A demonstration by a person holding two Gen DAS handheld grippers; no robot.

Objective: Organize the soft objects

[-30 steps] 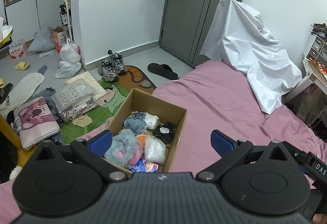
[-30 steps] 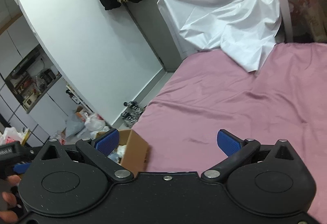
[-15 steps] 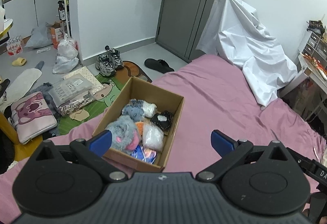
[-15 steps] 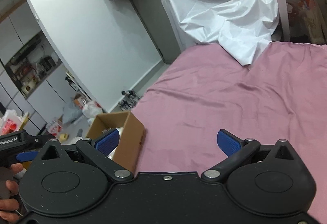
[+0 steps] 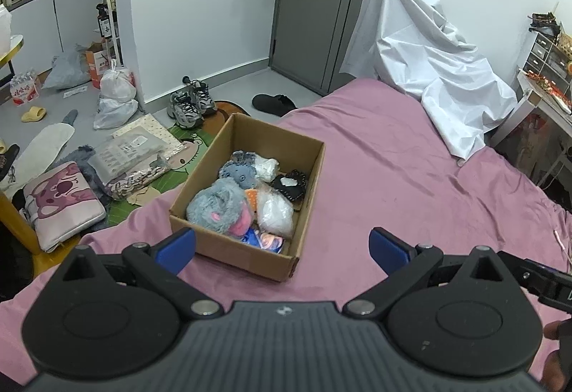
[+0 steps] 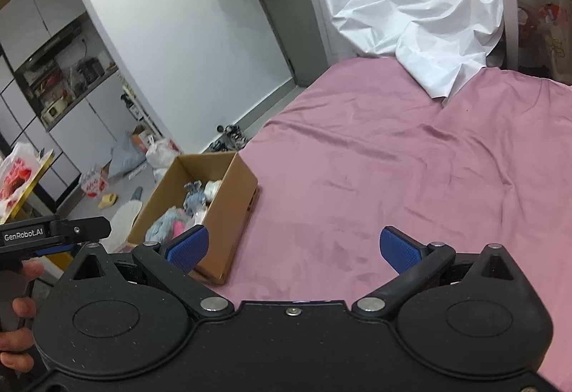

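An open cardboard box (image 5: 307, 184) sits on the pink bed near its left edge; it also shows in the right wrist view (image 6: 234, 199). Inside lie several soft items: a grey-blue plush (image 5: 220, 202) with pink patches, a smaller blue-grey plush (image 5: 239, 172), a white bundle (image 5: 266, 167), a clear bag (image 5: 275, 213) and a black item (image 5: 291, 184). My left gripper (image 5: 282, 247) is open and empty, just in front of the box. My right gripper (image 6: 293, 247) is open and empty, over the bed right of the box.
A white sheet (image 5: 429, 70) drapes over something at the bed's far end. The floor on the left holds sneakers (image 5: 189, 104), a black slipper (image 5: 273, 103), bags (image 5: 114, 95) and a pink pouch (image 5: 62, 202). A desk (image 5: 547, 99) stands on the right.
Both grippers pulled back and tilted down, so the box shows fuller in both views. Their jaws stayed open.
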